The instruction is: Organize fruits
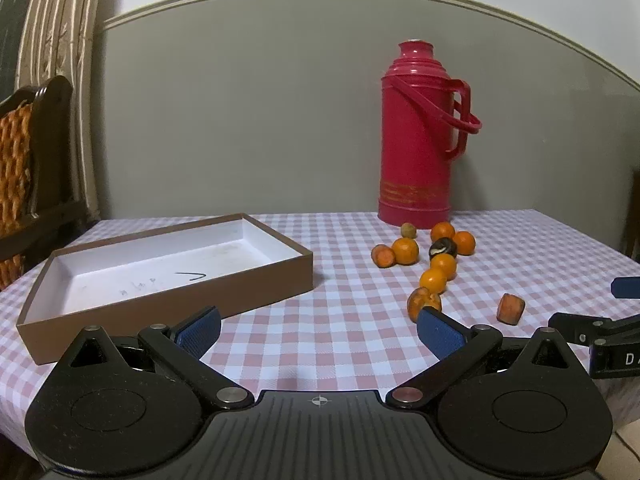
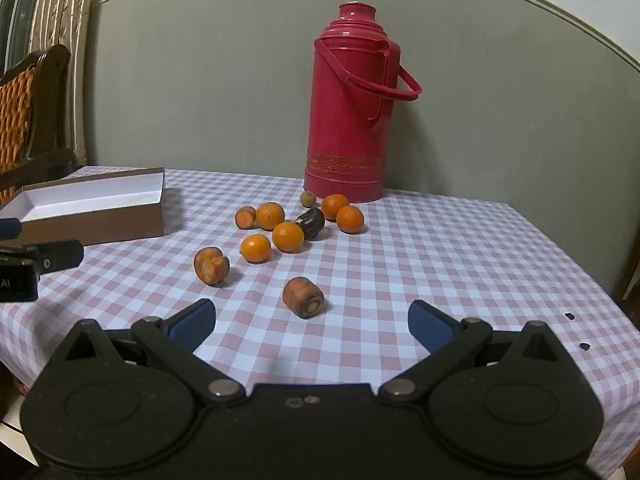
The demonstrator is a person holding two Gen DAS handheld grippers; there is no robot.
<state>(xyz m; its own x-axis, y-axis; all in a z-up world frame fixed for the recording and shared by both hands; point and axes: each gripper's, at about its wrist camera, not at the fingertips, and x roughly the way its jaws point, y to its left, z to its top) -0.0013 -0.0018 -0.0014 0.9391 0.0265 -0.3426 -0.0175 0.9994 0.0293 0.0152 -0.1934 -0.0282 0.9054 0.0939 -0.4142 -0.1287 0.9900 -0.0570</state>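
From where I steer, nothing is sorted yet. The brown box (image 1: 168,276) shows a bare white floor, and every piece of fruit is loose on the checked tablecloth (image 2: 440,264). All of the moving is left, as far as I can judge.

My left gripper (image 1: 318,330) has its fingers released and spread wide, with nothing between them. The box lies ahead of the left finger and beyond it, its long axis running from near that fingertip away and toward the right. The fruit sits ahead of the right finger and further out.

My right gripper (image 2: 312,322) is likewise released and empty. Just beyond the gap between its fingers, nearer the left one, lies a stubby carrot-like chunk (image 2: 303,296). It rests on its side, with its short long axis running from far left to near right and its cut end facing me and a little right. A second chunk (image 2: 211,265) lies beyond the left fingertip, cut face up and toward me.

Further out is the cluster of small oranges (image 2: 287,236) with one dark fruit (image 2: 312,223) among them, all in front of the red flask (image 2: 348,120). The round ones have no axis worth reading.

I'd take the nearest chunk first, gripping across its short sides.
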